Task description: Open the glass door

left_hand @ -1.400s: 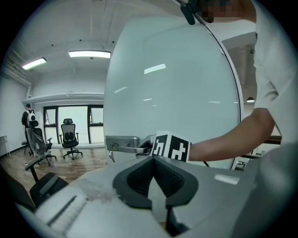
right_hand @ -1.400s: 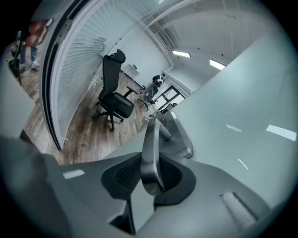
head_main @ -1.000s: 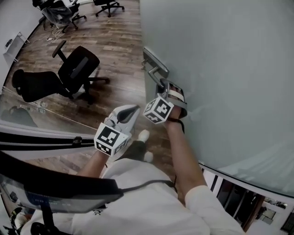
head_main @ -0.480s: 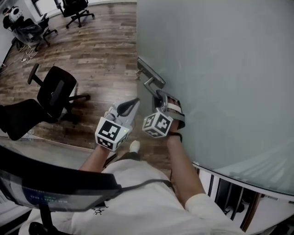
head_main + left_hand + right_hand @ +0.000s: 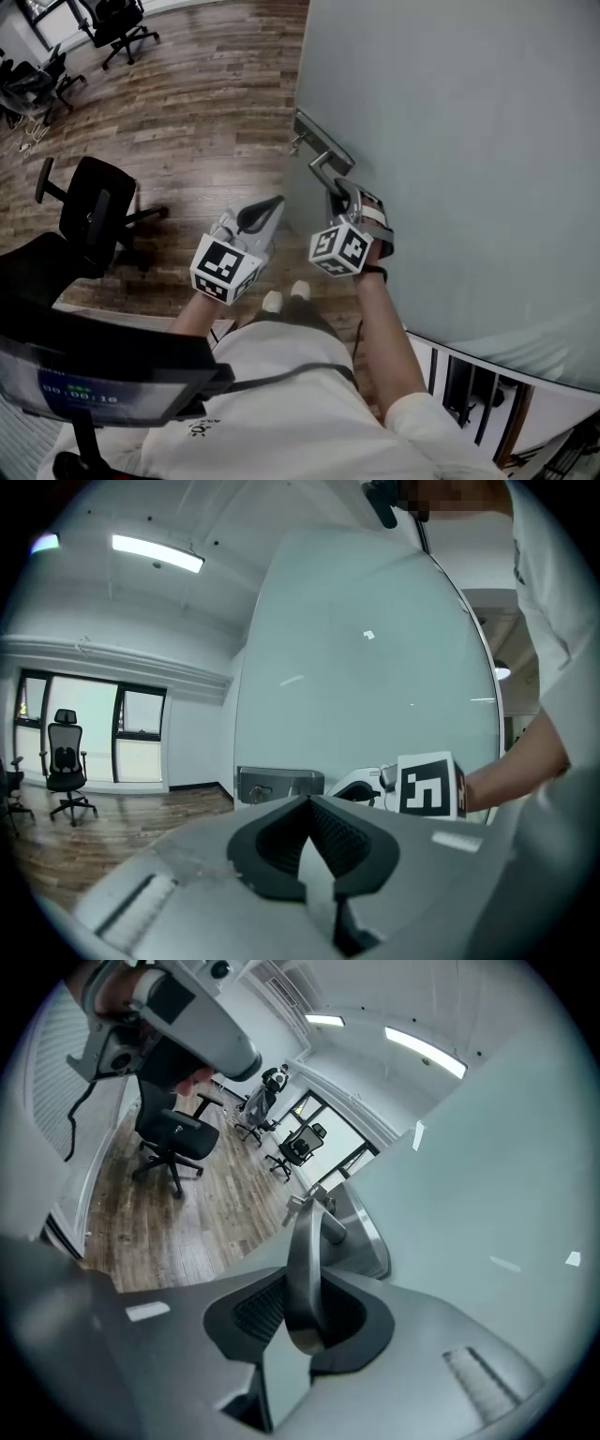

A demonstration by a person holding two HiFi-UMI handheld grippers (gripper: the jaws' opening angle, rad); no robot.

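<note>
The frosted glass door (image 5: pixel 450 141) stands at the right, with a metal lock plate (image 5: pixel 319 139) at its edge. My right gripper (image 5: pixel 339 195) is shut on the door's steel lever handle (image 5: pixel 326 169). In the right gripper view the handle (image 5: pixel 302 1260) runs between the pads, and my gripper (image 5: pixel 300 1321) clamps its free end. My left gripper (image 5: pixel 270 206) hangs shut and empty just left of the handle, touching nothing. In the left gripper view its jaws (image 5: pixel 307 801) meet, and beyond them are the lock plate (image 5: pixel 279 785) and the right gripper (image 5: pixel 375 782).
A wooden floor (image 5: pixel 206 84) lies beyond the door edge. A black office chair (image 5: pixel 89 211) stands at the left, with more chairs (image 5: pixel 122 23) farther back. A glass partition with a dark rail (image 5: pixel 112 337) runs close by the person's left side. Windows (image 5: pixel 94 733) line the far wall.
Both grippers have travelled sideways together and the left one now sits closer to the right. The right stays clamped on the handle. The office chair has slid left and down in the head view.
</note>
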